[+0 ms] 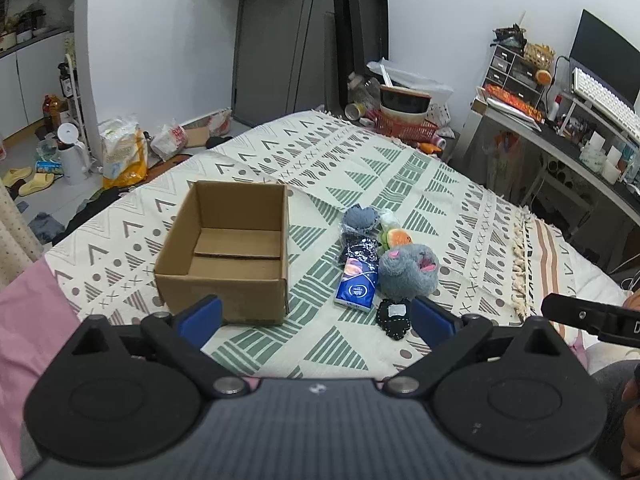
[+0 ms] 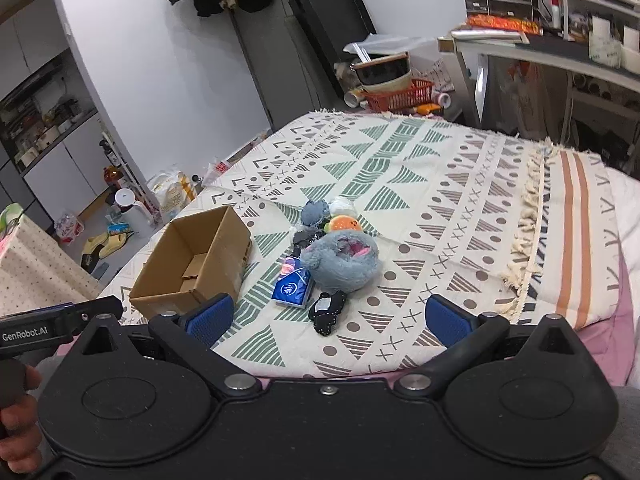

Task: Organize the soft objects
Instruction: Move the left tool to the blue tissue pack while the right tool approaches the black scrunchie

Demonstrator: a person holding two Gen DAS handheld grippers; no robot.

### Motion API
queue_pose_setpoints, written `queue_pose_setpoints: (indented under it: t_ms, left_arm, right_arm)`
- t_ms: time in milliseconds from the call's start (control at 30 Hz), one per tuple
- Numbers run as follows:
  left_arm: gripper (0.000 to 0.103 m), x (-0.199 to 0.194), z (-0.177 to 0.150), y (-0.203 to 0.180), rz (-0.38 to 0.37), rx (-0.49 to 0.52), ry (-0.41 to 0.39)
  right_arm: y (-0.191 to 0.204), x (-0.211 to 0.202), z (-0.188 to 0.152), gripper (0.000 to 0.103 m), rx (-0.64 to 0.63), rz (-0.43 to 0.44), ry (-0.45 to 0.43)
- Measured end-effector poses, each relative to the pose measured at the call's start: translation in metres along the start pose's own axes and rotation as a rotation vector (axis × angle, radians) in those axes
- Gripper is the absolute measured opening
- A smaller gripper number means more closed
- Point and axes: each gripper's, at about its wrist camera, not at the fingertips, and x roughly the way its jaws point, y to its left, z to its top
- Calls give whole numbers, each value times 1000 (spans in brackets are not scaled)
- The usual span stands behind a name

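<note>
Patterned bedspread (image 1: 360, 168) holds cardboard box (image 1: 224, 256), soft toys beside; both grippers' jaws wide, empty.

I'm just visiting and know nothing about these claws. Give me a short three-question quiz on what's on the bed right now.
1. True or false: the cardboard box already holds a toy.
2. Which lies nearest the claws: A) the grey plush, B) the small black stitched piece, C) the orange and green toy?
3. Fill in: the left claw and right claw are both ____.

Key: 1 false, the box is empty. 2 B. 3 open, holding nothing.
</note>
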Motion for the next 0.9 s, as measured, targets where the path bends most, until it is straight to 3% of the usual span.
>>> queue_pose_setpoints:
  t_ms: [300, 433, 633, 767, 900]
  left_arm:
    - [98, 38, 6, -11, -8, 15, 44]
    - [91, 56, 8, -17, -11, 22, 58]
    - [83, 82, 10, -21, -27, 12, 90]
    - [74, 100, 11, -23, -36, 11, 115]
    - [72, 118, 13, -25, -46, 33, 133]
  right_arm:
    - [-14, 36, 1, 96, 47, 34, 47]
    - [-21, 56, 1, 90, 97, 38, 84]
    - [-26, 79, 5, 89, 147, 23, 121]
    - [-27, 95, 5, 82, 183, 48, 135]
    - [-31, 115, -1, 70, 220, 63, 161]
